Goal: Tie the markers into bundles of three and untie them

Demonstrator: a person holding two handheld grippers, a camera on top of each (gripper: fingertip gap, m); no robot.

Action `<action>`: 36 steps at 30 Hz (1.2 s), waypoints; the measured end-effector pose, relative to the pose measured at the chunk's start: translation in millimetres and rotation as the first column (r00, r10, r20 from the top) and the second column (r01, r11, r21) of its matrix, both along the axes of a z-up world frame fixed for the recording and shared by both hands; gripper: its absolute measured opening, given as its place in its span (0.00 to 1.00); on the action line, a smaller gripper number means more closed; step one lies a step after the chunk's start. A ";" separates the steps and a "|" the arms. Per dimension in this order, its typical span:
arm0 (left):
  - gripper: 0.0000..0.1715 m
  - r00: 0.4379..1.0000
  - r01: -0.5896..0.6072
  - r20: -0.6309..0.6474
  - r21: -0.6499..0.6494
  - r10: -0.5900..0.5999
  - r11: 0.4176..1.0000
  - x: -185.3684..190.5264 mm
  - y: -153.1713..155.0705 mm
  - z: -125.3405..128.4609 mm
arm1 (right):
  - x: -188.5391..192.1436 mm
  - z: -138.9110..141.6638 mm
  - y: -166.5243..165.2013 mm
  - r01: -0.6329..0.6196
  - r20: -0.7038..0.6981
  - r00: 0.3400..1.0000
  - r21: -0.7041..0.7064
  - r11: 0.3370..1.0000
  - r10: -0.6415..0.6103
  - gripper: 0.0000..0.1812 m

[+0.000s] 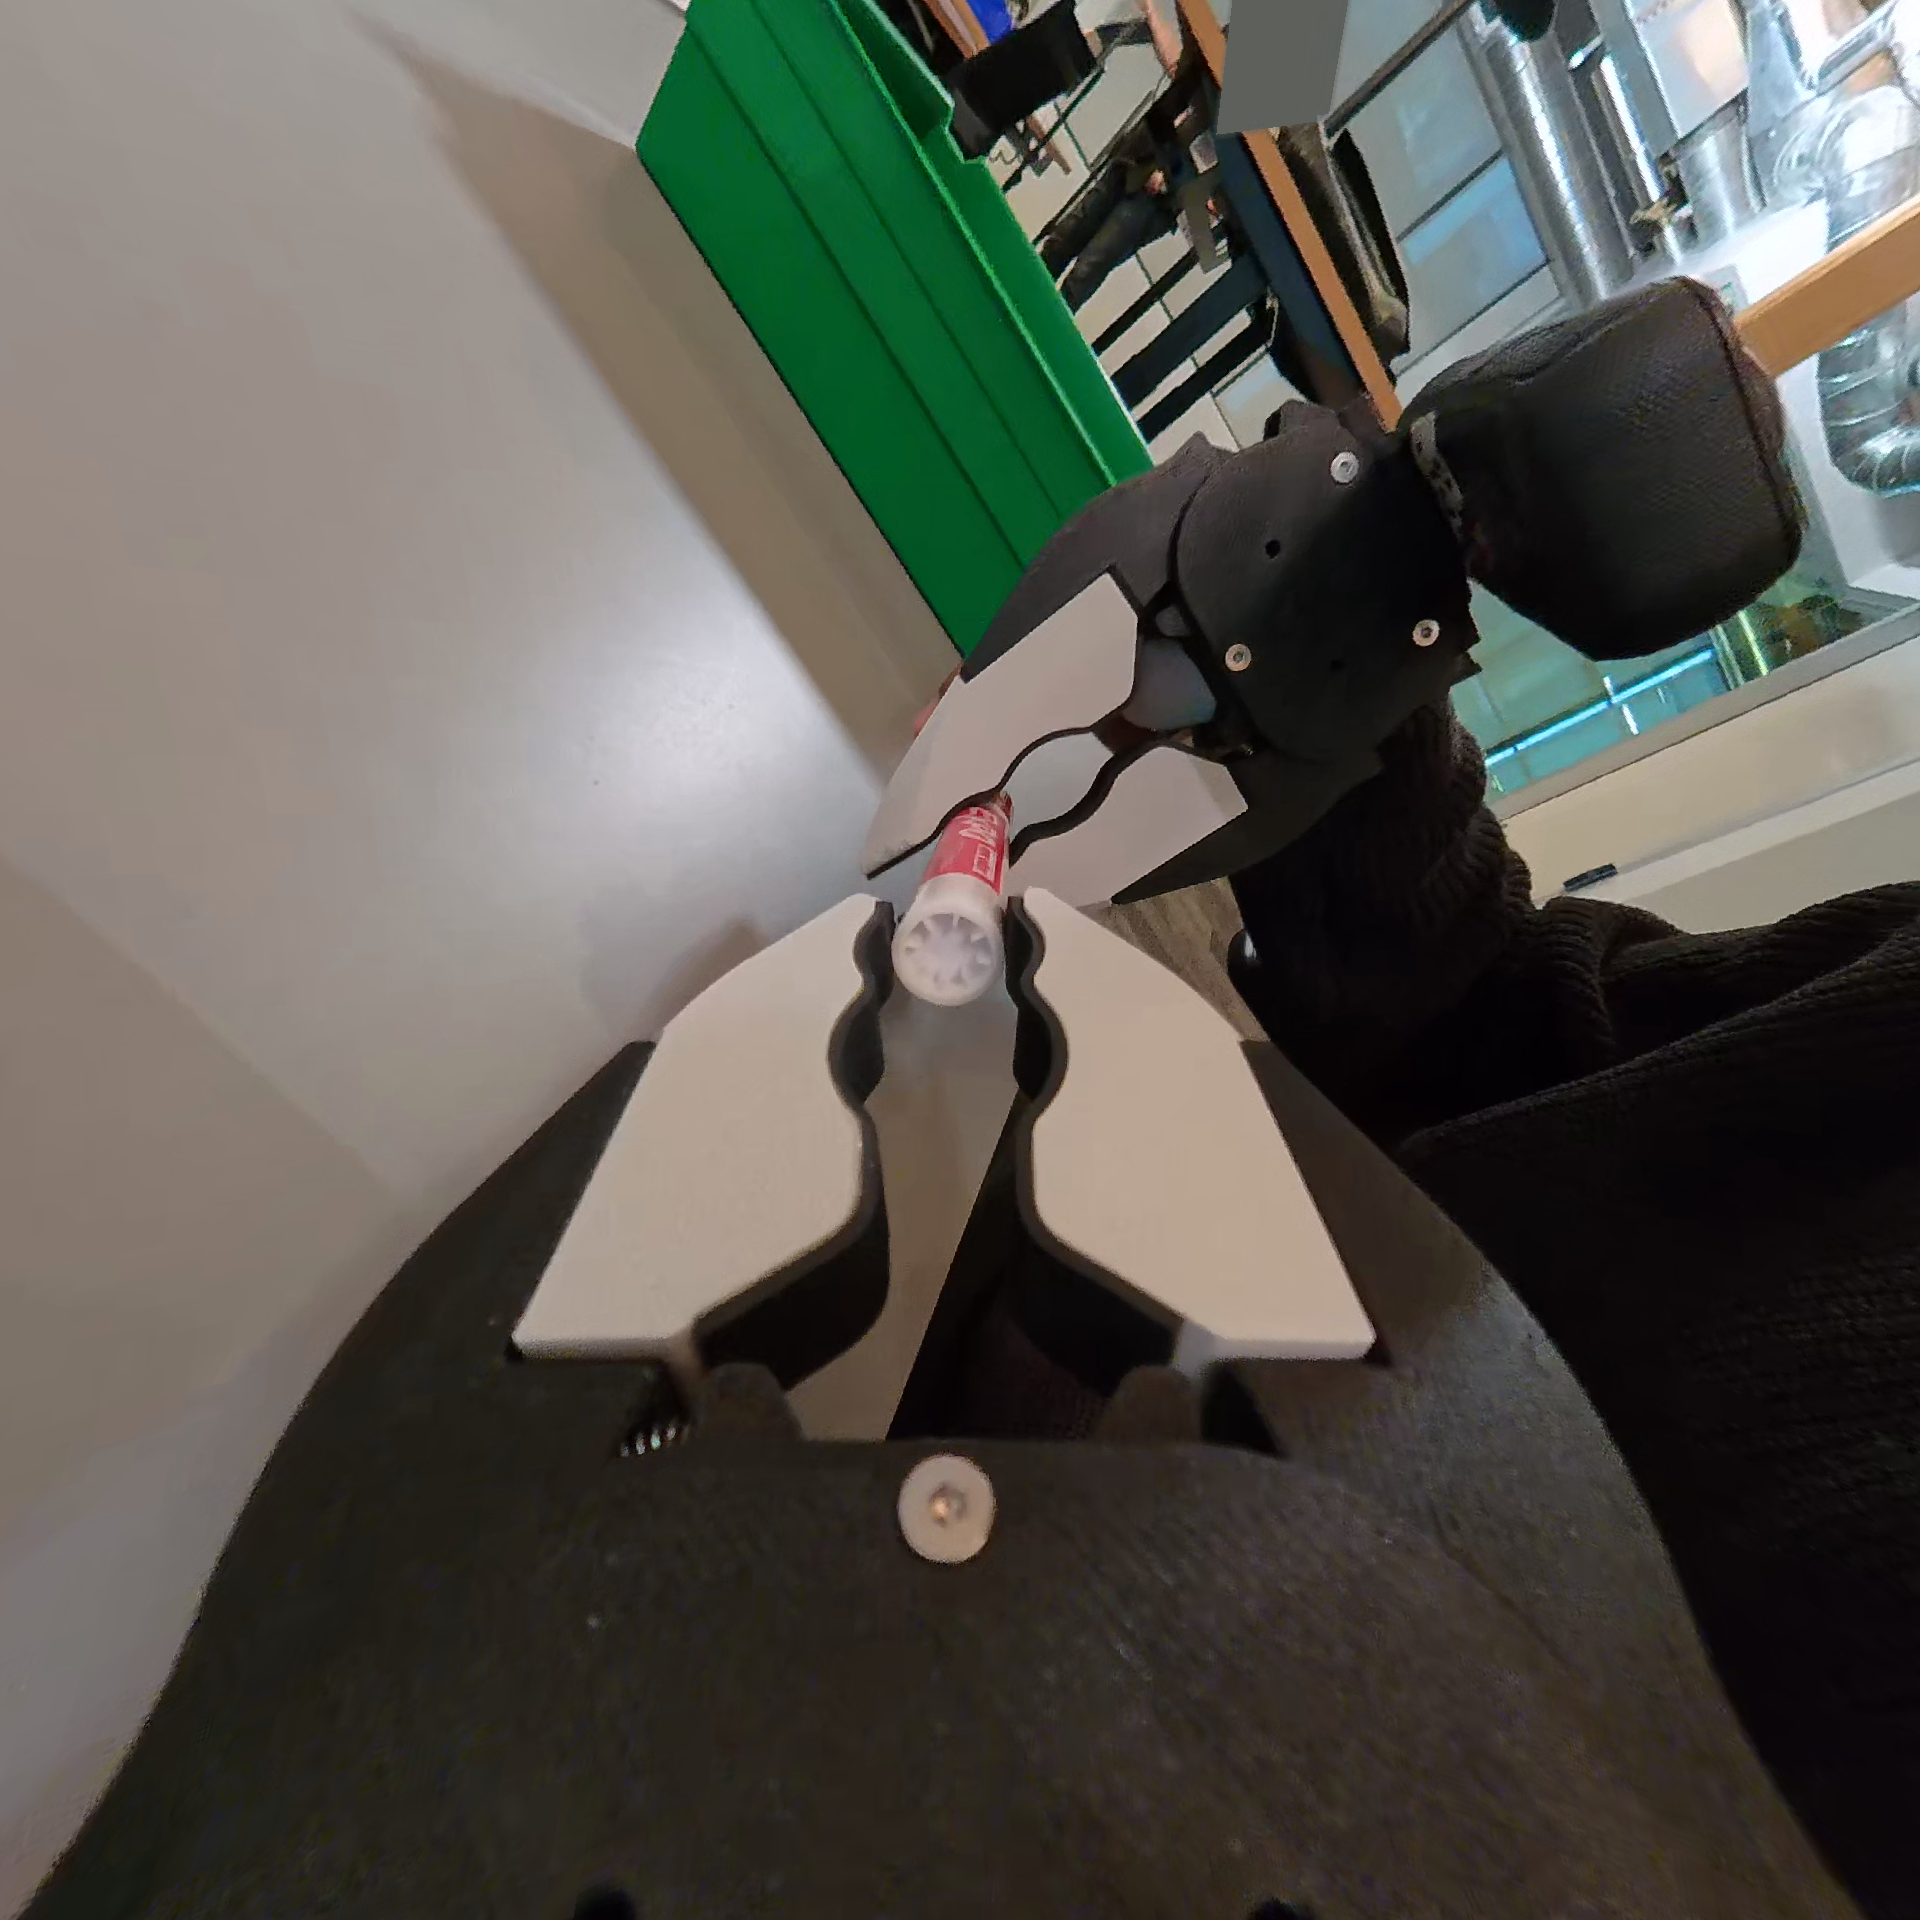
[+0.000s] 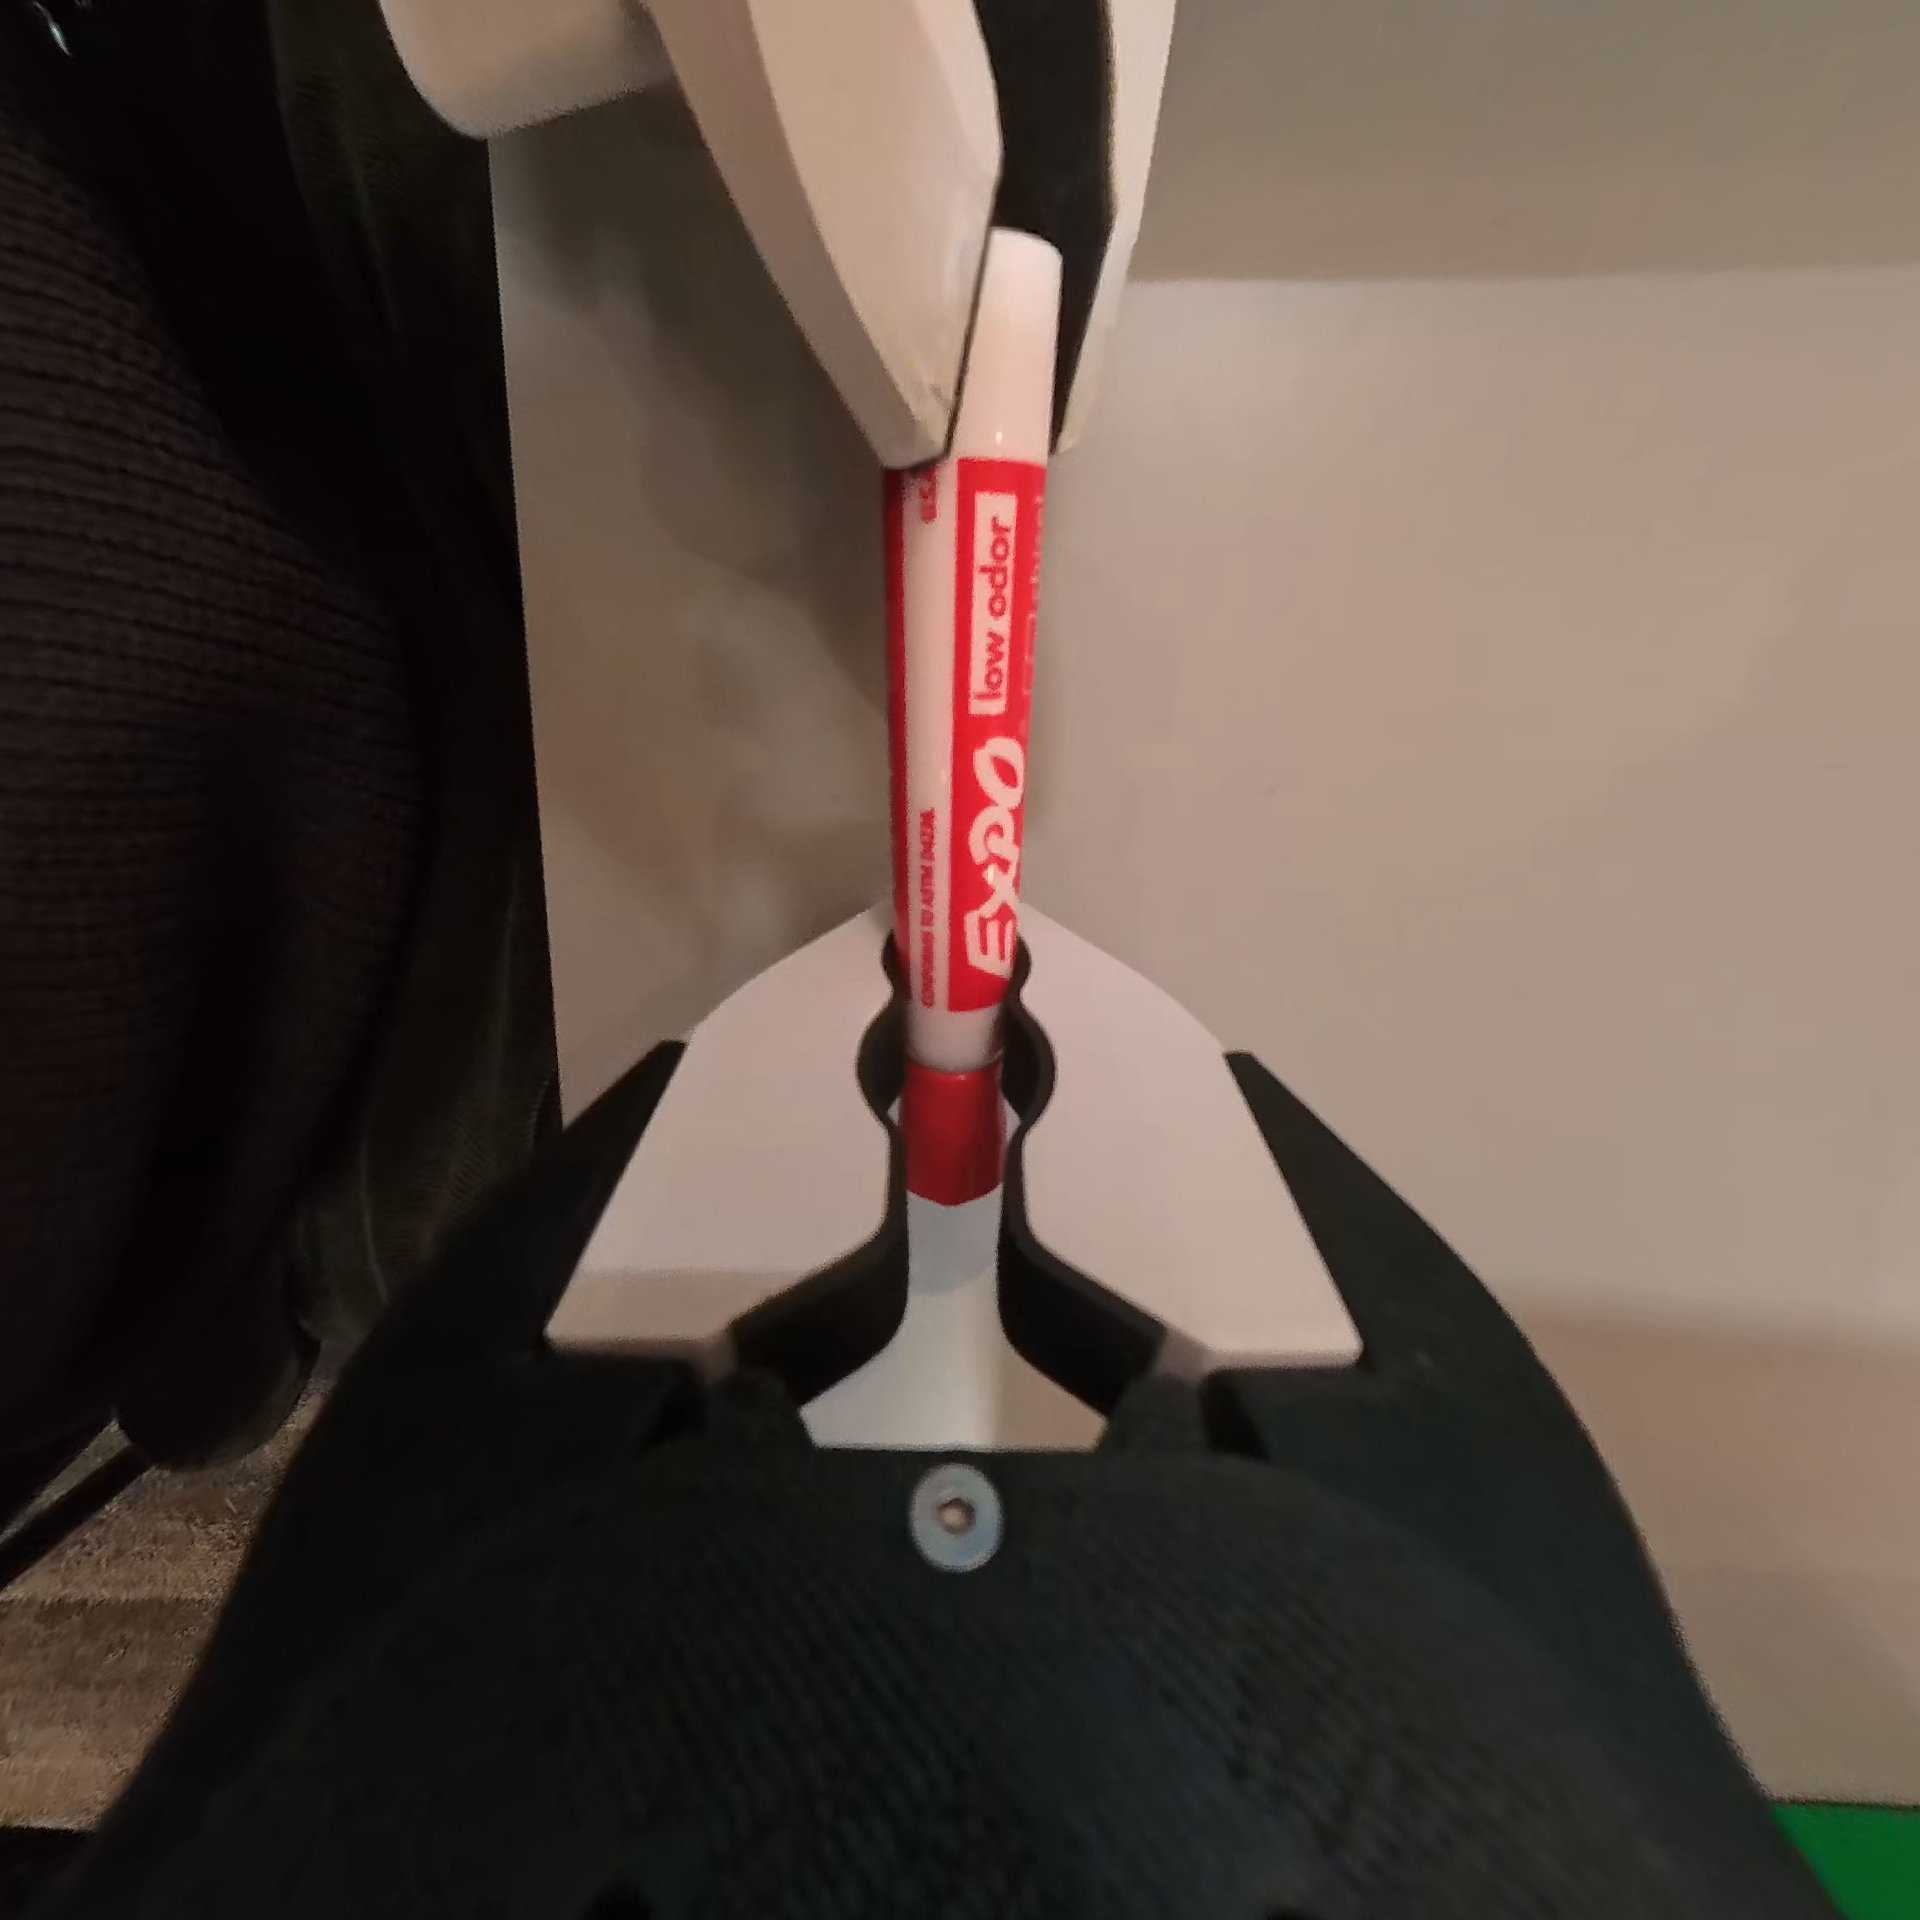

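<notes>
A whiteboard marker (image 2: 961,707) with a white barrel, a red label and a red cap (image 2: 951,1132) is held in the air between both grippers. My right gripper (image 2: 956,935) is shut on the barrel just above the cap. My left gripper (image 2: 997,436) reaches in from the top of the right wrist view and grips the marker's white rear end. In the left wrist view, my left gripper (image 1: 951,906) is shut on the marker's ribbed white end (image 1: 948,951). The right gripper (image 1: 997,868) faces it, clamped on the red-labelled part.
A green box (image 1: 883,312) stands behind the right gripper against a white surface (image 1: 364,623). A person's black knit sleeve (image 1: 1558,1039) fills the right of the left wrist view and the left of the right wrist view (image 2: 208,727). Grey carpet (image 2: 104,1579) shows below.
</notes>
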State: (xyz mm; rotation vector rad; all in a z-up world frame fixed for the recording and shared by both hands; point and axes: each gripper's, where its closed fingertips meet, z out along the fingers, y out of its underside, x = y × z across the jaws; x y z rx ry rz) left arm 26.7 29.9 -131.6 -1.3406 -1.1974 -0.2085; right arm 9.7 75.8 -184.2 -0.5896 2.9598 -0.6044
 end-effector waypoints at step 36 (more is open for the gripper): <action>0.22 0.998 0.059 0.011 -0.029 -0.059 0.998 6.1 11.7 -5.3 | -13.2 6.7 17.4 0.054 -0.010 0.998 0.055 0.997 -0.054 0.08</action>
